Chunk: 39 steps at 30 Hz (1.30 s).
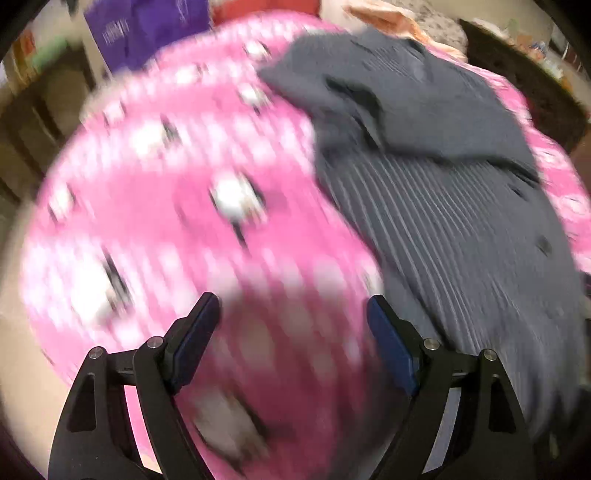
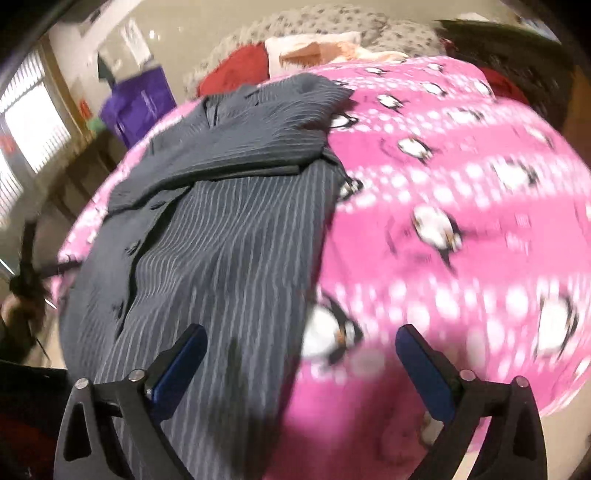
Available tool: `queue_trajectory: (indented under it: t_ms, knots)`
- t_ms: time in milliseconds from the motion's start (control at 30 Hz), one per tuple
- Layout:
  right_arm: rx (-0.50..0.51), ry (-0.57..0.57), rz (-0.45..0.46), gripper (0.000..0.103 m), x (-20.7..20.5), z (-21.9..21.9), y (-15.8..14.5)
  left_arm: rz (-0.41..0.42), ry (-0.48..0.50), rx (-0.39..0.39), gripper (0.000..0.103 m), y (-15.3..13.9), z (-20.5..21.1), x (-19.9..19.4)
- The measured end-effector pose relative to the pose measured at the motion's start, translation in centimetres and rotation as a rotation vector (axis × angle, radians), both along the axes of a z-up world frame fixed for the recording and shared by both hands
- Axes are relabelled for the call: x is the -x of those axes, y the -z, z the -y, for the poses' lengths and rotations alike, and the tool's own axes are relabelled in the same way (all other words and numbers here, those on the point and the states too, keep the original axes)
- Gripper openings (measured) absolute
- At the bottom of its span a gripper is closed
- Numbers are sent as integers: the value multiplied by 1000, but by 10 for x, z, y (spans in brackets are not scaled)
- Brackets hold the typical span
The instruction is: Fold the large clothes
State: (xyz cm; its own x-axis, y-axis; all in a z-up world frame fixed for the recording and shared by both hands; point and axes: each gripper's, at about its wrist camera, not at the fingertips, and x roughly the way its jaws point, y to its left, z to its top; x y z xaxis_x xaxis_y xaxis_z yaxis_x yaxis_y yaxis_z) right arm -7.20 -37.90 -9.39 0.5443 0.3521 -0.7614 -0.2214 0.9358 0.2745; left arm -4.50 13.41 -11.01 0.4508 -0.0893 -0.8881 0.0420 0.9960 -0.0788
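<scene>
A dark grey pinstriped button shirt [image 1: 454, 206] lies spread on a pink penguin-print blanket [image 1: 177, 192], with a sleeve folded across its upper part. In the left wrist view my left gripper [image 1: 293, 306] hangs open over bare pink blanket, just left of the shirt's edge, nothing between its blue pads. From the right wrist camera the same shirt [image 2: 221, 229] fills the left half and the blanket [image 2: 461, 184] the right. My right gripper [image 2: 301, 338] stands open above the shirt's right edge, its left finger over the stripes, its right finger over the blanket. Both views are motion-blurred.
At the far end of the blanket lie a red cloth [image 2: 236, 74], a peach and white cloth [image 2: 314, 48] and a grey spotted throw [image 2: 325, 18]. A purple bag [image 2: 140, 103] stands by the wall, near a bright window [image 2: 26, 122]. Dark furniture [image 1: 528, 81] borders the bed.
</scene>
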Motion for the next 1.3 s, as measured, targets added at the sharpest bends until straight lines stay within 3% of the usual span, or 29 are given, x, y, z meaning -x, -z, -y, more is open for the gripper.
queue_trajectory:
  t_ms: [100,333,433,533,667,733,833,900,1000,1067,1167,1200,1300]
  knots:
    - [-78,-10,28,88,14,0,11,39,47,4,83,2,15,27]
    - [-153,-73,61,78,15,-13,10,65,135,140,79,-11,32,31]
    - [-140,-74,33,78,13,-14,14,104,154,99,79,-21,33,30]
    - [-160,-80,15,78,15,-15,17,33,217,109,79,-9,42,27]
    - [-208,-152,-7,78,21,-22,15,15,368,65,79,0,71,34]
    - [-225,-171,-26,75,19,-23,19,22,385,28,80,5,76,32]
    - [-314,-146,-49,66,14,-13,24,14,388,64,80,3,74,26]
    - [-389,-208,-65,50,17,-12,24,2,404,119,80,0,72,25]
    - [-379,-237,-52,42,19,-13,23,-8,458,221,80,-3,70,31]
    - [-330,-209,-94,36,16,-14,32,0,443,212,78,-2,68,31]
    - [-321,-259,-59,36,20,-24,25,33,331,162,61,-3,58,27]
    - [-295,-259,-59,36,20,-26,25,36,302,176,61,-3,55,25]
    - [-286,-219,-40,36,15,-24,30,15,341,180,60,-1,65,28]
